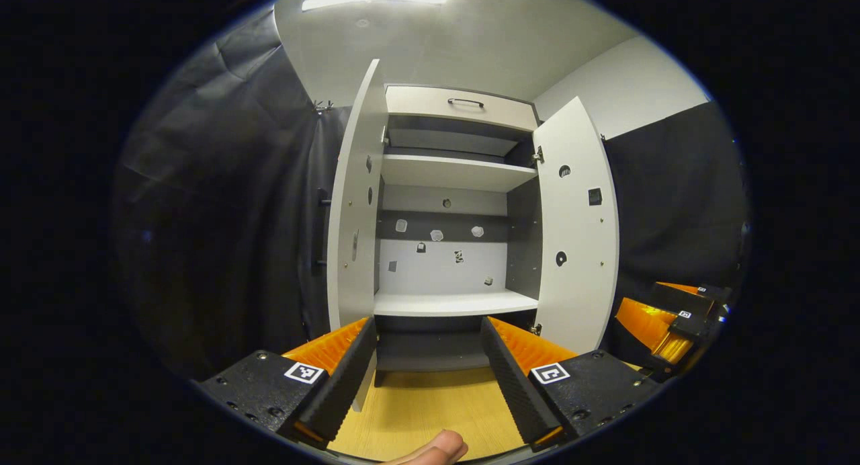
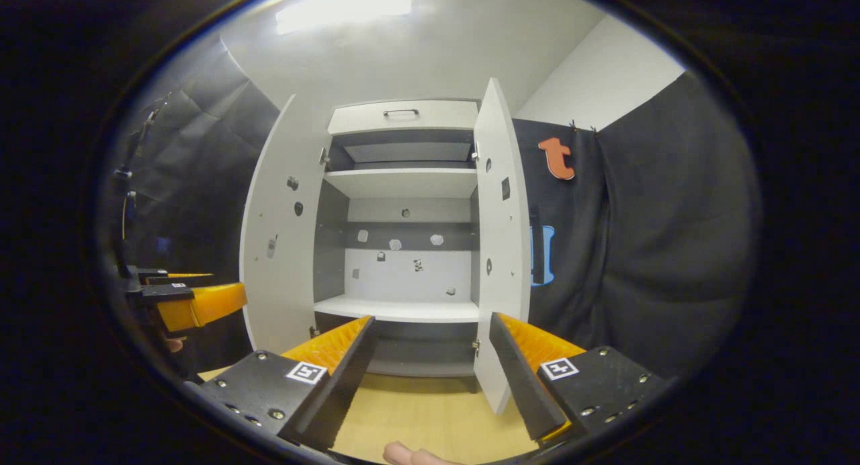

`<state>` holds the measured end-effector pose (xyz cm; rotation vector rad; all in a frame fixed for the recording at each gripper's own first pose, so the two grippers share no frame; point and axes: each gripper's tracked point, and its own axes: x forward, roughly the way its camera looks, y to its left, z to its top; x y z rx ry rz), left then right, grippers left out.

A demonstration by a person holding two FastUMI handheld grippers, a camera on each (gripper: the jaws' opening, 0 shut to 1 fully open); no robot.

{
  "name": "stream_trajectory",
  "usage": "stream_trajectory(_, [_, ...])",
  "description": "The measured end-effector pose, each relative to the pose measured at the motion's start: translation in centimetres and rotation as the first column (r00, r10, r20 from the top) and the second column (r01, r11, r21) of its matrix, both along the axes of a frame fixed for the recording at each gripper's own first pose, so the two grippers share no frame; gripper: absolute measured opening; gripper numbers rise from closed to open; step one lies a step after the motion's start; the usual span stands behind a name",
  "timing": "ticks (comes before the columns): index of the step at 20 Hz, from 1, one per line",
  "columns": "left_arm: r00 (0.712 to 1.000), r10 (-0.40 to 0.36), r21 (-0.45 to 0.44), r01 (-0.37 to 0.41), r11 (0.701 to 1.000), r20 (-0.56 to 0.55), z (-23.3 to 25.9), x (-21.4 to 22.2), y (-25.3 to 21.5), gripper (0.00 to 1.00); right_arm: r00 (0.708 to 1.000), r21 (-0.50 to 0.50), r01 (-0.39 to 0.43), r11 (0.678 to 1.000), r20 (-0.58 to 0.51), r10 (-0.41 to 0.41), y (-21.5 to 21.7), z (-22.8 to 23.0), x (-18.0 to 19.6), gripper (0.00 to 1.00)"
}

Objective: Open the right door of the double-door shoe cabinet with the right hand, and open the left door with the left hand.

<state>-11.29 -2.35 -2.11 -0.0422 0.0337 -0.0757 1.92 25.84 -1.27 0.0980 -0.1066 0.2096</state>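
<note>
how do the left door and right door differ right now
In the left gripper view the left door shows nearly edge-on, while the right door shows its broad inner face. The left door rises beside the left finger; the right door stands beyond the right finger. Both are pale, swung open, free of both grippers.

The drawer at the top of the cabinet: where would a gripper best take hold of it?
Probably the dark bar handle centred on the drawer front. It lies horizontally and appears to stand off the panel, so the gripper should come straight from the front, one finger above and one below the bar.
</note>
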Motion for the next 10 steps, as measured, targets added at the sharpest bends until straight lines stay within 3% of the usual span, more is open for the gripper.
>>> stream_trajectory(9, [1.000,-0.020,-0.002,0.020,1.000,-0.001,-1.2,1.2,-2.5,0.96,1.000,0.025,0.010,1.000,0.001,-0.010,-2.0,-1.7,-1.1,0.96])
stream_trajectory(10, [1.000,-0.027,-0.003,0.027,1.000,0.006,-1.3,1.4,-3.0,0.96,1.000,0.023,0.022,0.999,-0.006,-0.022,-2.4,-1.9,-0.8,1.00])
